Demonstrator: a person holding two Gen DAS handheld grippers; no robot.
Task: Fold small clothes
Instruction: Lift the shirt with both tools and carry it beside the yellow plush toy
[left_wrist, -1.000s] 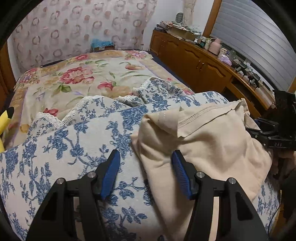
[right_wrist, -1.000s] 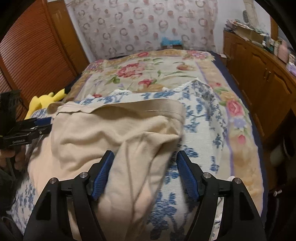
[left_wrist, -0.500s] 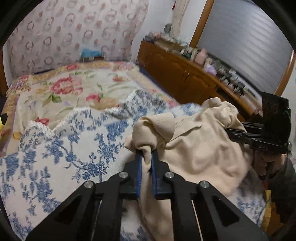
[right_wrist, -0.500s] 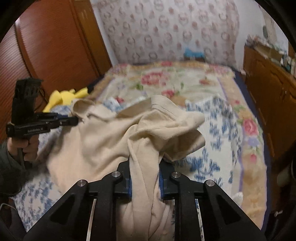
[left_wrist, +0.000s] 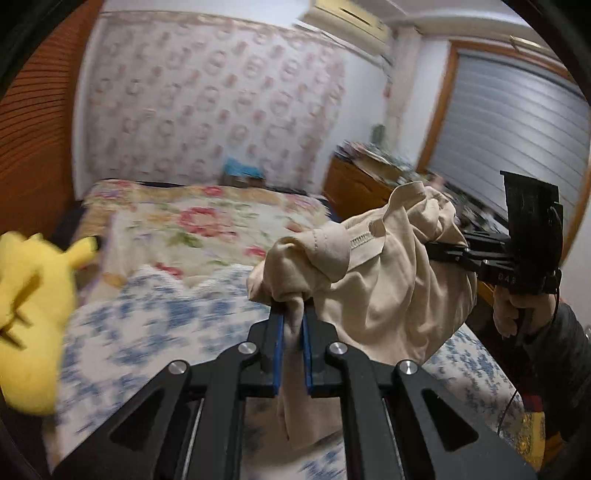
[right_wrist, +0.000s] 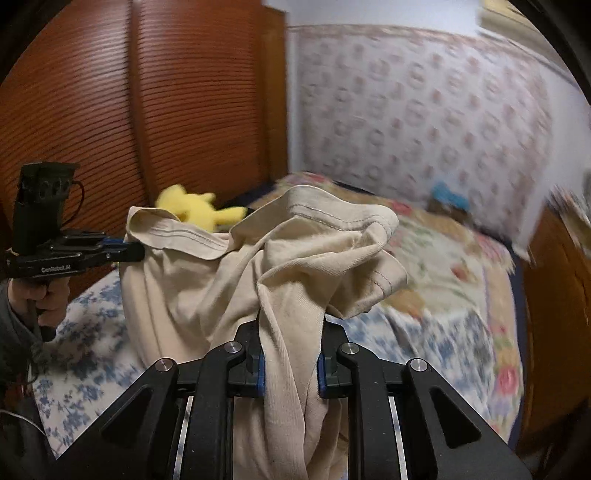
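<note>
One beige garment (left_wrist: 388, 291), clamped between two handheld grippers, left (left_wrist: 293, 314) and right (right_wrist: 291, 325). One yellow plush toy (left_wrist: 29, 317). One bed (left_wrist: 207, 218), two floral covers: one blue-and-white (left_wrist: 155, 325), one pink-and-cream (right_wrist: 454, 266). One air conditioner (left_wrist: 351, 18).

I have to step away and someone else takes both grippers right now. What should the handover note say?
Left gripper: shut on a bunched edge of the beige garment.
Right gripper: shut on another part of the same garment.
The garment hangs crumpled between the two, lifted above the blue floral cloth on the bed. A yellow plush toy lies at the bed's side.
Done: both grips taken, garment raised.
Left: spread it flat, then every fold.
</note>
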